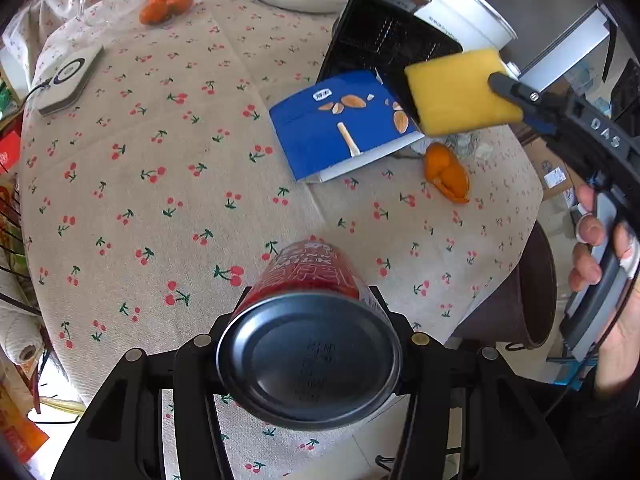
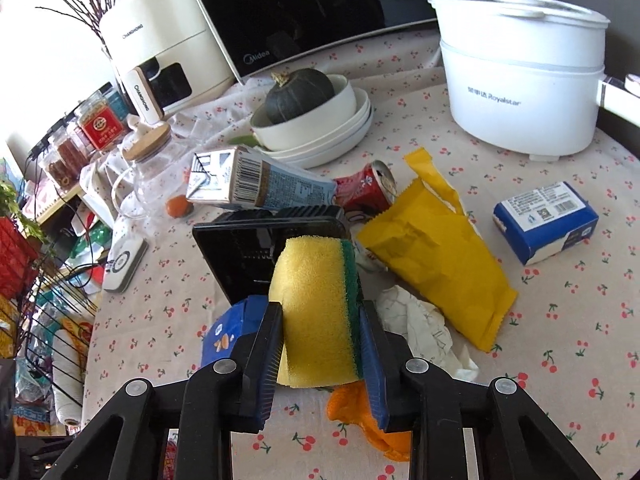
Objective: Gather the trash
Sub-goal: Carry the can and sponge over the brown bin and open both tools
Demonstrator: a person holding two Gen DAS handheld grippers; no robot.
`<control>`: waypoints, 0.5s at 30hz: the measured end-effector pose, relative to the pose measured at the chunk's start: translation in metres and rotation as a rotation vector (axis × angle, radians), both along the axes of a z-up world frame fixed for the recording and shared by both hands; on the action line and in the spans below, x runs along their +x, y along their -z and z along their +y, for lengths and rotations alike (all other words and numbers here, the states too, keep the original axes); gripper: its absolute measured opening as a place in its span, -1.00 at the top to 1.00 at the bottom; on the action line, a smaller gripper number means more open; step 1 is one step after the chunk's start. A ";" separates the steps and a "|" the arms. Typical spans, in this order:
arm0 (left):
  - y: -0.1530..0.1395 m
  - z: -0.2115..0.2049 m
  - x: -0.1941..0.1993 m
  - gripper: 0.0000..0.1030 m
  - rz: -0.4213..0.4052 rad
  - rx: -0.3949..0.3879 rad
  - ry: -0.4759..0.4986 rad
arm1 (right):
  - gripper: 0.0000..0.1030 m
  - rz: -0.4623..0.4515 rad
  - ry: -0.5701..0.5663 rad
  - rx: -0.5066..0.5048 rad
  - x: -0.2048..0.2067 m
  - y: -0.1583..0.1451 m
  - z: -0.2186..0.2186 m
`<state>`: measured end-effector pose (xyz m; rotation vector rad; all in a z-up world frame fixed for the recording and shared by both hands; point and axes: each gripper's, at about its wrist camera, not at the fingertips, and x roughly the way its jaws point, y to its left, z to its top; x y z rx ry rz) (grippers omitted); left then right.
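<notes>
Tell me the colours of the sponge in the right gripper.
The sponge is yellow with a green scouring layer, clearest in the right wrist view.

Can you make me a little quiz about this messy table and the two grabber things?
1. True or false: the left gripper is shut on a red can.
2. What is the right gripper squeezing? A) a banana B) a yellow sponge C) a spoon
3. Fill in: the dark green pumpkin sits in a white ____.

Key: 1 true. 2 B. 3 bowl.
</notes>
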<state>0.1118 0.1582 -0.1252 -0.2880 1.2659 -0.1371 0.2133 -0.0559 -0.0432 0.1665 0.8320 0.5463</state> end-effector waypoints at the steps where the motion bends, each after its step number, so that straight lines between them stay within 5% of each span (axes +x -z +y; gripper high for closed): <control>1: 0.003 -0.002 0.000 -0.07 0.012 0.009 0.007 | 0.35 -0.007 -0.003 0.003 -0.002 -0.004 -0.003; 7: 0.009 -0.005 -0.001 -0.05 0.020 0.047 0.016 | 0.36 -0.046 -0.006 0.001 -0.017 -0.025 -0.024; 15: -0.013 -0.001 -0.001 -0.05 -0.067 0.011 -0.023 | 0.36 -0.047 0.023 -0.007 -0.040 -0.047 -0.078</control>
